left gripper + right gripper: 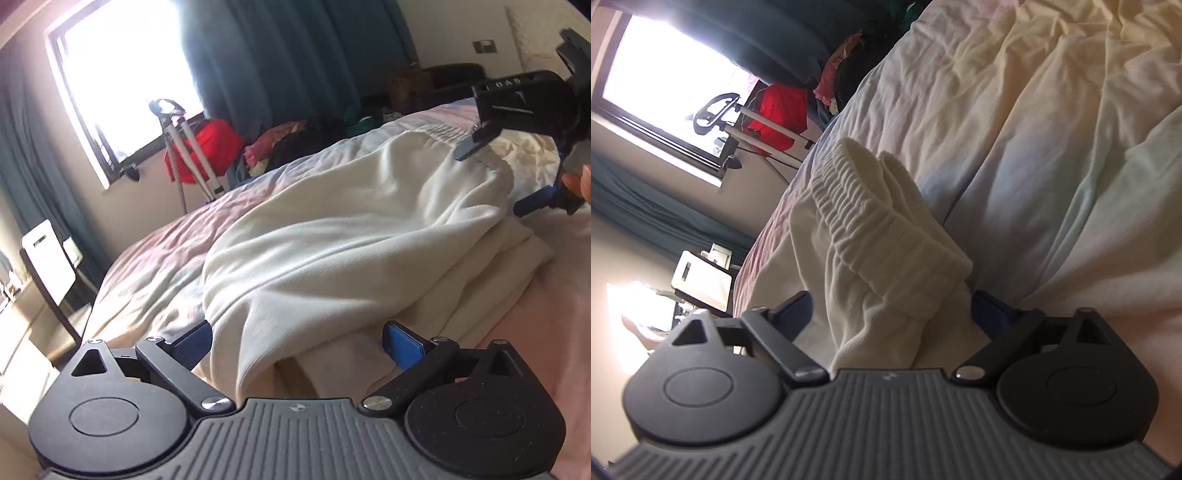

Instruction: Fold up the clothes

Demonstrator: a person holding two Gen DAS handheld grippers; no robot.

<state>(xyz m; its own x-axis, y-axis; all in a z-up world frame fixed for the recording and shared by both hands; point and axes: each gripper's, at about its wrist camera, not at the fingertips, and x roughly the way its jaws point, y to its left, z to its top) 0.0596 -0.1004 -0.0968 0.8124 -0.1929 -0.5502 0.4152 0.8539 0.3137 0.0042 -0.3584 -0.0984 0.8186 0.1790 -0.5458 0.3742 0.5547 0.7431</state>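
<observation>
A cream garment [351,229] lies in a thick folded heap on the bed. In the left wrist view a soft fold of it runs down between the blue fingers [402,343] of my left gripper [295,343], which stands wide open and does not press it. The right gripper [495,179] hovers over the garment's far end. In the right wrist view the garment's ribbed elastic waistband [879,236] fills the gap of my right gripper [892,310]. Its jaws are wide apart, with fabric close to both fingers and no visible pinch.
The bed has a pale pink and cream rumpled sheet [155,266] [1034,110]. Past its far edge are a heap of coloured clothes [280,144], a red bag [210,147] on a metal stand, a bright window [129,70] and teal curtains [295,55]. A person's fingers [580,181] hold the right gripper.
</observation>
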